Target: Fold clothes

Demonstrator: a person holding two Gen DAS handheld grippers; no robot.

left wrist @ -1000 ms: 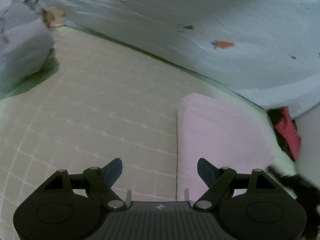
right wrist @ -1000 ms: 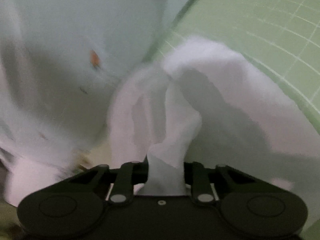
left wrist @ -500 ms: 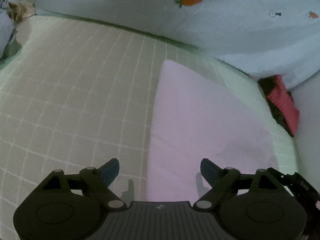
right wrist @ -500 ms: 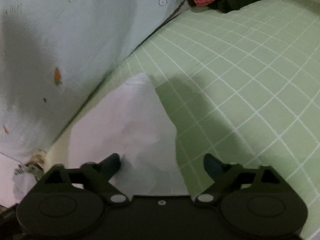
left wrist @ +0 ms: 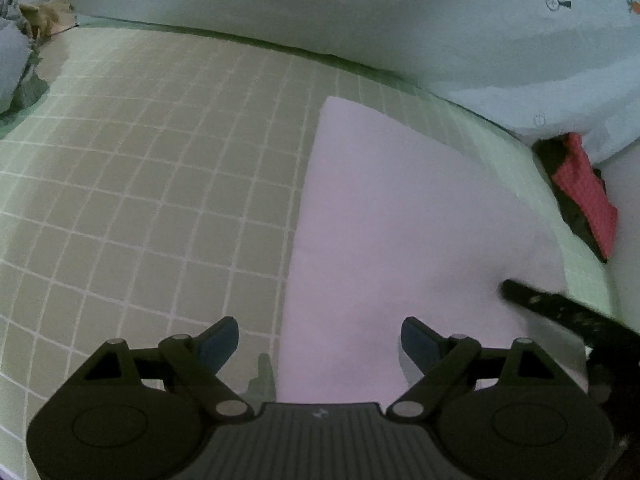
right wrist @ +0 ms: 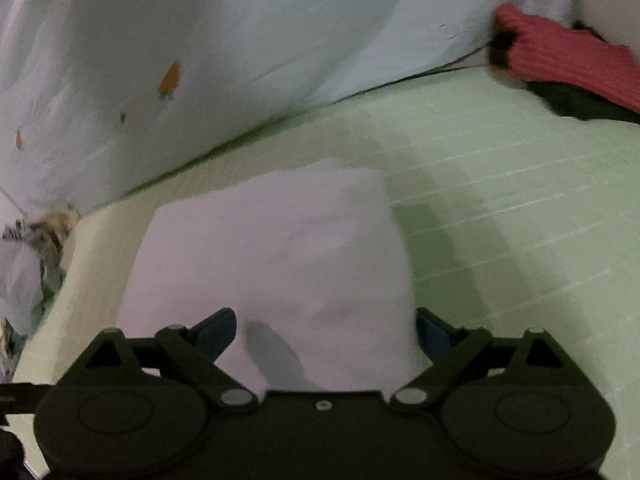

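The left gripper (left wrist: 320, 344) hangs with jaws spread wide, empty, its blue-padded fingers straddling the near left edge of a pale pink folded garment (left wrist: 400, 220). The right gripper (right wrist: 326, 330) is likewise spread and holds nothing, low over the same soft, smooth cloth (right wrist: 272, 256). The garment lies flat, roughly rectangular, on a green bed sheet (left wrist: 160, 160) with a white grid. Farther off sits a red ribbed cloth (right wrist: 568, 60) over something black, beside a pale carrot-print blanket (left wrist: 400, 20).

Home bedroom, green grid bedsheet (left wrist: 160, 184), carrot-print quilt (left wrist: 400, 16)
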